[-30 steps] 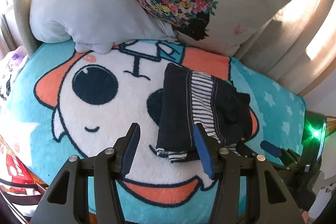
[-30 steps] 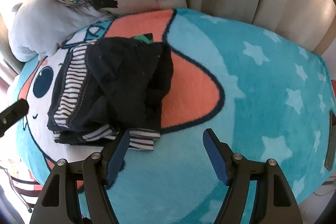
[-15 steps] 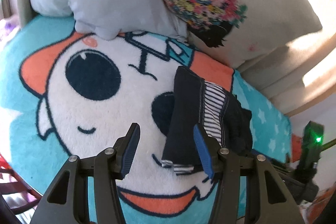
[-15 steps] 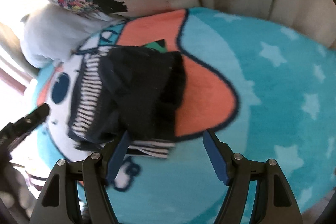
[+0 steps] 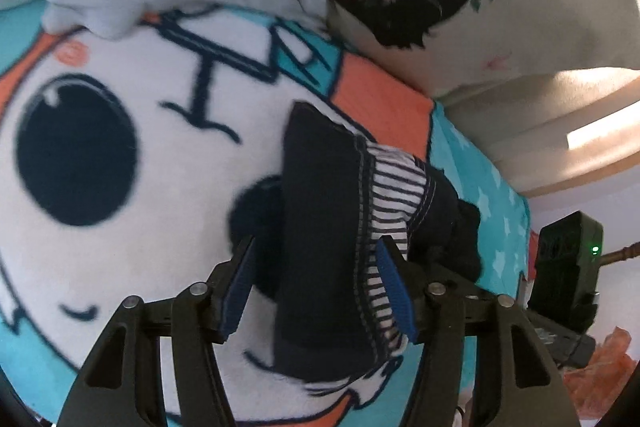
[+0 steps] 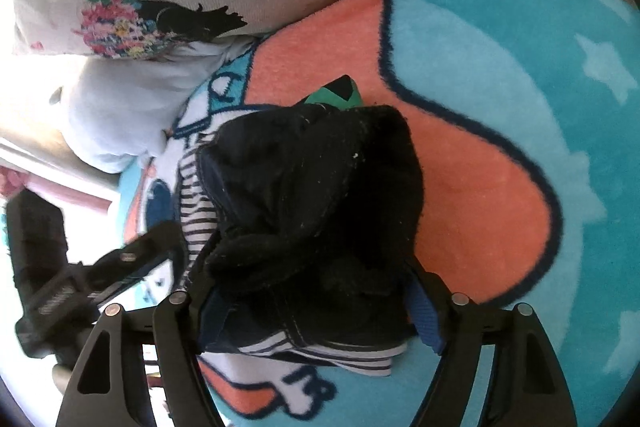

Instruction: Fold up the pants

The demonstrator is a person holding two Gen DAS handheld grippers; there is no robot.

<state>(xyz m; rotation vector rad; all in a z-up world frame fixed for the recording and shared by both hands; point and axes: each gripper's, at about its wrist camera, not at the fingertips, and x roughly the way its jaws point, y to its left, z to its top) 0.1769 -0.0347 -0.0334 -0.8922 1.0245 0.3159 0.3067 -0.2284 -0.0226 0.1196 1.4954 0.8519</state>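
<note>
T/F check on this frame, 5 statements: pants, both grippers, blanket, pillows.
1. The pants lie bunched on the cartoon blanket. True.
2. The left gripper is clamped shut with nothing between its fingers. False: its jaws have just been opening and straddle the pants' edge.
3. The right gripper stands wide around the dark bundle. True.
4. The pants are plain red. False: dark navy with striped lining.
5. A floral pillow sits behind the blanket. True.
</note>
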